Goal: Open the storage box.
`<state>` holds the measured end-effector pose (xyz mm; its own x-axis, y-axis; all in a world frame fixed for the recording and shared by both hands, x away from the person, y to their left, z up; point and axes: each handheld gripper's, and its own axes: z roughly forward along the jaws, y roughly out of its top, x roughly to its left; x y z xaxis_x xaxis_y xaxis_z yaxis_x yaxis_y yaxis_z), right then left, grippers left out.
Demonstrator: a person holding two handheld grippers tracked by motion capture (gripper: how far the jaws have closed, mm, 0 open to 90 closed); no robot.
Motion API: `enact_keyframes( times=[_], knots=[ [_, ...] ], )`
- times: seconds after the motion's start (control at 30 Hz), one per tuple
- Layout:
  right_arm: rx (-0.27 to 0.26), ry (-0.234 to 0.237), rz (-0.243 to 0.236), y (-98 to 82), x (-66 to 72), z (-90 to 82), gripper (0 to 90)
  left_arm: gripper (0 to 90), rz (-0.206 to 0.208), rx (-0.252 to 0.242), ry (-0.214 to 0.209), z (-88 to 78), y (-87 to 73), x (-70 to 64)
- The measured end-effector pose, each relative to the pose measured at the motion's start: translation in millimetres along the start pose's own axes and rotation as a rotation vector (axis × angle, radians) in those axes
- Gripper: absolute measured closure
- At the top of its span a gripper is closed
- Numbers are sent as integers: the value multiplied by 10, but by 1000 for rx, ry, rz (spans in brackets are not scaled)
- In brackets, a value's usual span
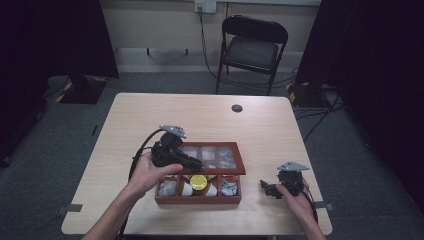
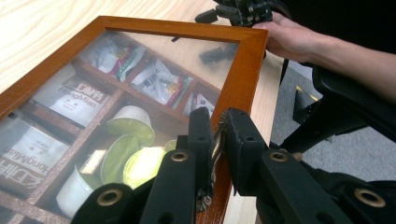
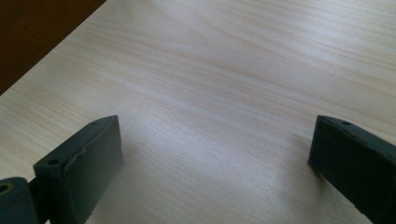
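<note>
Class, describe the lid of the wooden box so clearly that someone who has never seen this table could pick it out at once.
On the pale wooden table stands a reddish-brown compartment box, near the person's edge. Its lid is the wooden frame with a clear pane, half raised above the box. Unlike the box's open compartments of sachets and cups, it is tilted and pinched at its front edge by the left gripper.

The wooden box point(image 1: 197, 192) sits near the table's front edge, its compartments holding white sachets, pale cups and a yellow-lidded cup. Its glass-paned lid point(image 2: 243, 70), framed in reddish-brown wood, is raised partway and tilted over the rear compartments, with a small metal latch at its front edge.
</note>
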<state>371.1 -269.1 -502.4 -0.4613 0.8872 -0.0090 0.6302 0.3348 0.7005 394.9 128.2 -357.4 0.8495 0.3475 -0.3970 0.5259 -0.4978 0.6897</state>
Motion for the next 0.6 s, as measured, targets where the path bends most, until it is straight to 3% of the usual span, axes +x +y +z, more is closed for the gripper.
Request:
enact_keyframes(
  times=[0.2, 0.33, 0.6],
  knots=[
    [0, 0, 0, 0, 0, 0, 21, 807, -11, -29, 10, -53, 53, 10],
    [0, 0, 0, 0, 0, 0, 21, 806, 12, -25, 26, -68, 88, -5],
    [0, 0, 0, 0, 0, 0, 21, 806, 20, -48, 40, -122, 152, 9]
  ],
)
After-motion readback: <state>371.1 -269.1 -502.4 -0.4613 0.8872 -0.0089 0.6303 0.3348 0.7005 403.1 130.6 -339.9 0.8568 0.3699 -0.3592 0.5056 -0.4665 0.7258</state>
